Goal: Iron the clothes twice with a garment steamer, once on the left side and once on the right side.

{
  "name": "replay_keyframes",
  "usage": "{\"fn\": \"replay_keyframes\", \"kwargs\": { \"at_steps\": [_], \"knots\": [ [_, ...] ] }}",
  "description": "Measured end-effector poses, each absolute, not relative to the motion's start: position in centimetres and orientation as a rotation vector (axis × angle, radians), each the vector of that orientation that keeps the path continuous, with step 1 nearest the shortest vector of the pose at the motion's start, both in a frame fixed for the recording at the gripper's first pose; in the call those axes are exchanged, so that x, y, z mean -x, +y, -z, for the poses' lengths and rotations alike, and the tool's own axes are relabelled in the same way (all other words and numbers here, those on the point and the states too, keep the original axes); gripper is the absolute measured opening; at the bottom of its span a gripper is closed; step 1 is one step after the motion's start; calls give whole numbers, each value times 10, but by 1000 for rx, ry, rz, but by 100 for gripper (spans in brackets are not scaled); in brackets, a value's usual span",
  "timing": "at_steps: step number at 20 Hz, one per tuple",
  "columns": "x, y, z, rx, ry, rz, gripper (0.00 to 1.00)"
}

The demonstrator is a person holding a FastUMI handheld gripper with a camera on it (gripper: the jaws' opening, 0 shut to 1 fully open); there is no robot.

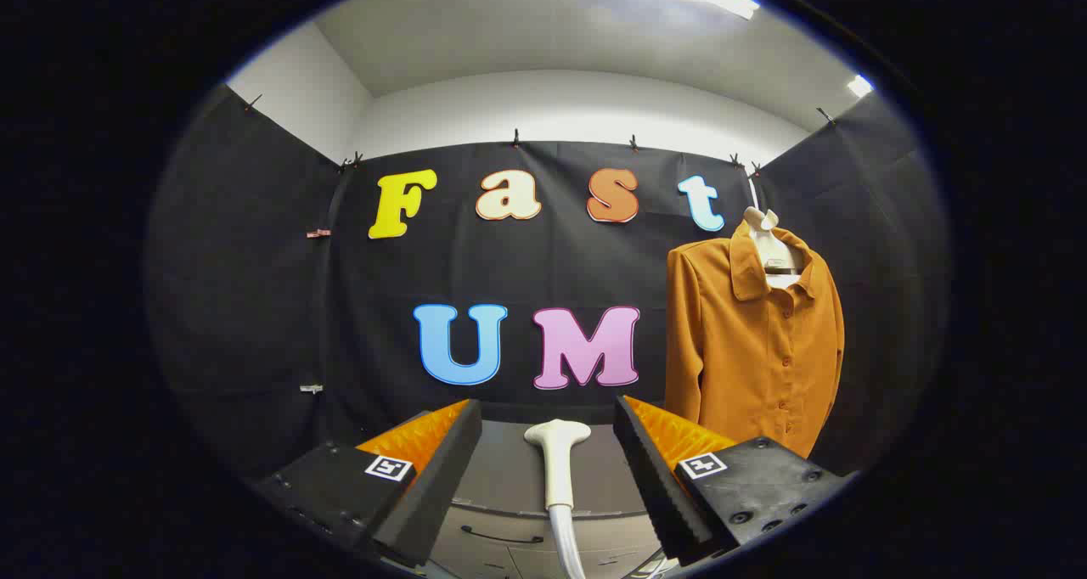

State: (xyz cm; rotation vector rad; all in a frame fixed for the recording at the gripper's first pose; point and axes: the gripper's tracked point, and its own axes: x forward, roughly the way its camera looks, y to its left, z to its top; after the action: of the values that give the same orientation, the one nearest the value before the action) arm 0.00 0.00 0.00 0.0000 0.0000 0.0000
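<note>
A white garment steamer (556, 464) stands upright on the grey surface, its head at the top and its handle running down toward me. It sits in the gap between my two fingers, nearer the right one, and touches neither. My gripper (548, 418) is open, with the black ribbed pads wide apart. An orange button-up shirt (751, 350) hangs on a white hanger (771, 248) against the black wall, beyond my right finger (650, 460) and to its right.
A grey cabinet top (509, 469) with drawer fronts and a dark handle (501, 536) lies below the fingers. Black cloth walls close the booth on the left, back and right.
</note>
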Motion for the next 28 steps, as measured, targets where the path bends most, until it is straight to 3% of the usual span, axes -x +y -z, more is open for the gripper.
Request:
{"fn": "replay_keyframes", "kwargs": {
  "at_steps": [28],
  "knots": [
    [-6, 4, 17, 7, 59, 22, 98]
  ]
}}
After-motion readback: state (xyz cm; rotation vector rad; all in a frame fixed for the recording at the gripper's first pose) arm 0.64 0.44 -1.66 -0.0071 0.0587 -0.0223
